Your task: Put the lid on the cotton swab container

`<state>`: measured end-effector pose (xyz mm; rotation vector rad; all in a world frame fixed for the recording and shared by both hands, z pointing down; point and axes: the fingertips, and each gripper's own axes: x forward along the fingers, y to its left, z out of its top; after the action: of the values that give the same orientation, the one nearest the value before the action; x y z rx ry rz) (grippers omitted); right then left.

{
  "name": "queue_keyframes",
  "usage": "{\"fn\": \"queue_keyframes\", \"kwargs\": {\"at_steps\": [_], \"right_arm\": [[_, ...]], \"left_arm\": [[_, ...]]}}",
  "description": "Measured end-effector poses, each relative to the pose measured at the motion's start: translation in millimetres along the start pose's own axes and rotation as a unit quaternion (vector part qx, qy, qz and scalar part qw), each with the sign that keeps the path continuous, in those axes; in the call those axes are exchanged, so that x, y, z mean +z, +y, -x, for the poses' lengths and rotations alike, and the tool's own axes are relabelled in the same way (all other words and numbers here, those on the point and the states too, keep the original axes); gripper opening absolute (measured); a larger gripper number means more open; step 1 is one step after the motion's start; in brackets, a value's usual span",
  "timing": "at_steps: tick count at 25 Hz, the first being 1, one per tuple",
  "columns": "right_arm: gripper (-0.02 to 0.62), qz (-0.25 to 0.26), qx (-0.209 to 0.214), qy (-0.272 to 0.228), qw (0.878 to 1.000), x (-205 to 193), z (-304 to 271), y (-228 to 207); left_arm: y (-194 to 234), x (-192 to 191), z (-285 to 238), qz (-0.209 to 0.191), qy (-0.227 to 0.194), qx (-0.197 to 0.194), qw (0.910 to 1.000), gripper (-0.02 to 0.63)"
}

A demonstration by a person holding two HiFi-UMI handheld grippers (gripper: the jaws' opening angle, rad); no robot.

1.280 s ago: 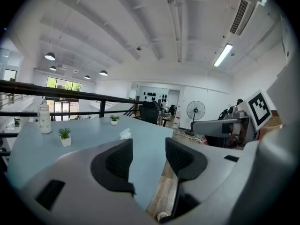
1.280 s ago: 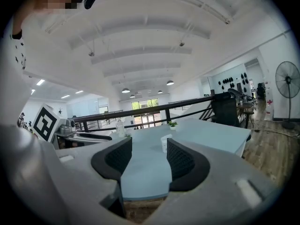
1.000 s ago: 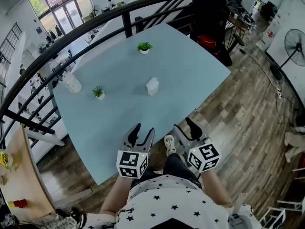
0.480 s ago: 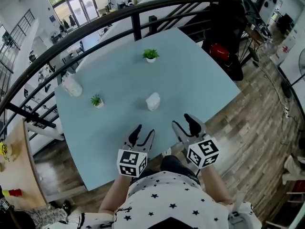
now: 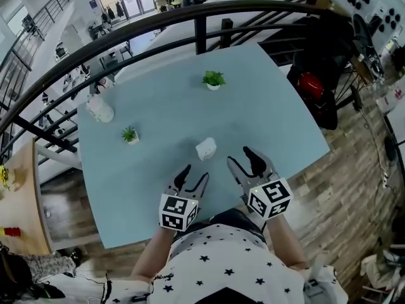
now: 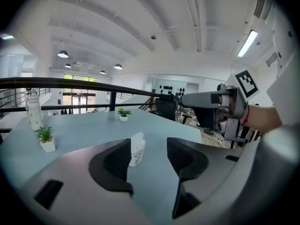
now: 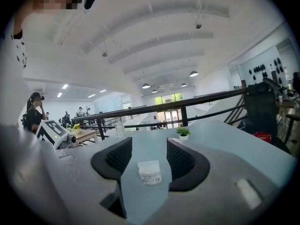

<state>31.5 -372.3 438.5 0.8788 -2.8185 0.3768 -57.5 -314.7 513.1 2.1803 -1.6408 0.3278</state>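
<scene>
**Inspector A:** Nearest items first. What is the state of the tools?

**Inspector B:** The left gripper (image 5: 193,177) hangs over the near edge of the table (image 5: 266,106). Its jaws have just been opening and stand spread, with nothing between them. The right gripper (image 5: 244,159) is alongside, jaws likewise spread and empty. Neither touches anything.

**Inspector A:** And the task item?

**Inspector B:** The cotton swab container (image 5: 205,149) stands on the table just beyond both sets of tips, apart from them. In the right gripper view it sits centred in the gap, past the pads. In the left gripper view it lies off toward the left jaw and is partly hidden by it. Its top looks raised or askew. I cannot tell whether the lid is hinged or loose, and no separate lid can be made out on the table.

**Inspector A:** Risks from here?

**Inspector B:** Three, in my judgement.
- The container looks small, light and unsupported. A one-sided push on the lid would likely slide or tip it unless the other gripper steadies the body.
- The left gripper's line is off-centre, so its left jaw could knock the container on approach.
- Too hard a squeeze may deform the walls and stop the lid seating.

**Inspector A:** Further out?

**Inspector B:** The small plant (image 5: 130,134) and the bottle (image 5: 100,109) stand well apart to the left, and the second plant (image 5: 213,79) is on the far side. The railing (image 5: 202,27) lies beyond the table. I expect no interference from any of these.
</scene>
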Motion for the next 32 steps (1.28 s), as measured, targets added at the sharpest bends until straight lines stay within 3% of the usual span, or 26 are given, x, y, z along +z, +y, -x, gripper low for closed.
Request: {"fn": "queue_keyframes", "kwargs": {"at_steps": [18, 32], "right_arm": [[0.215, 0.013, 0.093, 0.060, 0.994, -15, -82, -33], [0.215, 0.014, 0.129, 0.095, 0.987, -37, -122, -39]], "left_arm": [[38, -28, -83, -0.004, 0.066, 0.066, 0.9956, 0.249], [48, -49, -117, -0.005, 0.106, 0.077, 0.9913, 0.281]]}}
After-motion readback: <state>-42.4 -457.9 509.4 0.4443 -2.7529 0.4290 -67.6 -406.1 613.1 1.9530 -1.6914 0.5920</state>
